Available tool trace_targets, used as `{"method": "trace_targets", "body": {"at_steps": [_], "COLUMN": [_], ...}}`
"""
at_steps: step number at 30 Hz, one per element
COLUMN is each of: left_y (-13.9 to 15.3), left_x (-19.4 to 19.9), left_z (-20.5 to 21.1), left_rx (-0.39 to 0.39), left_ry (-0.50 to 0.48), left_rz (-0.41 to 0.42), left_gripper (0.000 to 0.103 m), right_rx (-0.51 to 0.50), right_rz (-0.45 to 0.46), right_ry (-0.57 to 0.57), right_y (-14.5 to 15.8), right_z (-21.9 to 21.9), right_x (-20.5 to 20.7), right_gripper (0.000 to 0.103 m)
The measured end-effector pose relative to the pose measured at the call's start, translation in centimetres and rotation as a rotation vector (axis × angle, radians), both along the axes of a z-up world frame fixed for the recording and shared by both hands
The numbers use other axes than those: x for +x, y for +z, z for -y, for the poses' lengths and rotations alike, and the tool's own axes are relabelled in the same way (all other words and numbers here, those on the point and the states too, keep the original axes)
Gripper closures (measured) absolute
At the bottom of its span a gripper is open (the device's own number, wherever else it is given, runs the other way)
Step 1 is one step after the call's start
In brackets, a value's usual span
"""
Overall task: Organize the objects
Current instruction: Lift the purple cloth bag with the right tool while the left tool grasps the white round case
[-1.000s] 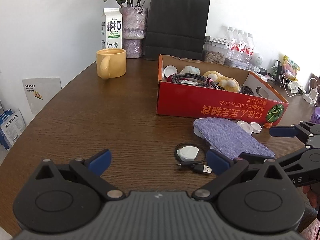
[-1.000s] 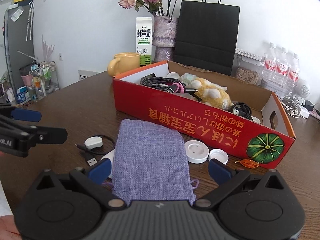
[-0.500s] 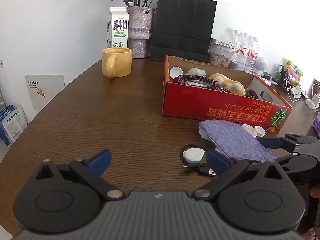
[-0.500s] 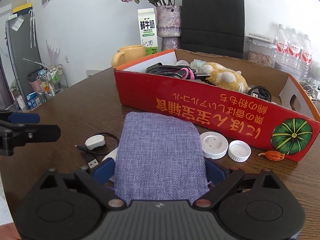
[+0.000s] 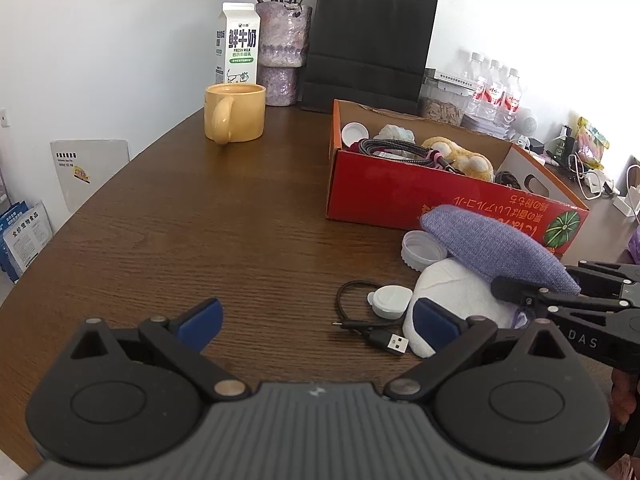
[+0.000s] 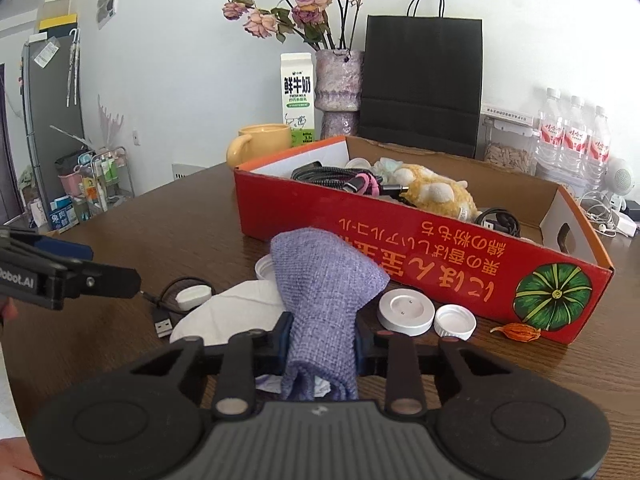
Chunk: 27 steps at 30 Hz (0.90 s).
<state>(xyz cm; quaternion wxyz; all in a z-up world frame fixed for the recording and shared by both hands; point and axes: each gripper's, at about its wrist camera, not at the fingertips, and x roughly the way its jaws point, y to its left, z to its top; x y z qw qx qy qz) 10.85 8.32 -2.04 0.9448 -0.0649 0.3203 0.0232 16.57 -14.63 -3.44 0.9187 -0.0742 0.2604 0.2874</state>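
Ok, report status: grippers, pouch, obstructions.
Right gripper closing, pinching purple pouch. Left gripper open, empty. Pouch's far end lifted. Red box directly ahead.

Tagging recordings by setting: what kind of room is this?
Probably a lived-in home dining area: a brown wooden table with a milk carton, a vase of dried flowers, and a fridge behind.

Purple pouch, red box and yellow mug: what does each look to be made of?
Purple pouch: coarse woven fabric, matte; the weave shows and it bunches in the closing right gripper. Red box: cardboard, printed red outside, bare brown inside walls. Yellow mug: probably glazed ceramic, with a thick wall and soft sheen.
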Motion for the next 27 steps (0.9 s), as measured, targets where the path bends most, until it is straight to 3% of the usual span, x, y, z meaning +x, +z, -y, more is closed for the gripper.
{"method": "trace_targets", "body": {"at_steps": [6,8,10,13,17,27], "left_y": [-0.1,-0.2,-0.5,-0.8,-1.4,-1.1], "left_x": [0.9,1.6,2.4,3.2,4.0,3.4], "left_z": [1.5,2.3,2.9,3.7,4.3,3.8], "left_rx": [0.035,0.052,0.043,0.036,0.026,-0.020], "left_ry": [-0.054,-0.083,-0.120,-0.163,-0.181,-0.154], "left_rz": [0.013,0.014,0.000,0.001,-0.015,0.020], "left_gripper": [0.004,0.034,0.053,0.056,0.078,0.090], "right_rx": [0.026,0.032,0.039,0.045,0.048,0.055], "right_rz": [0.078,0.080,0.088,0.089,0.089,0.094], "right_ry": [-0.018,-0.031,-0.038,-0.044,-0.042,-0.040], "right_y": [0.6,0.7,0.7,0.8,0.7,0.7], "right_z": [1.6,2.1,2.5,2.9,3.0,2.9], "right_x": [-1.2,-1.3,-1.3,-1.4,-1.4,-1.6], "right_gripper": [0.084,0.084,0.084,0.084,0.084,0.084]}}
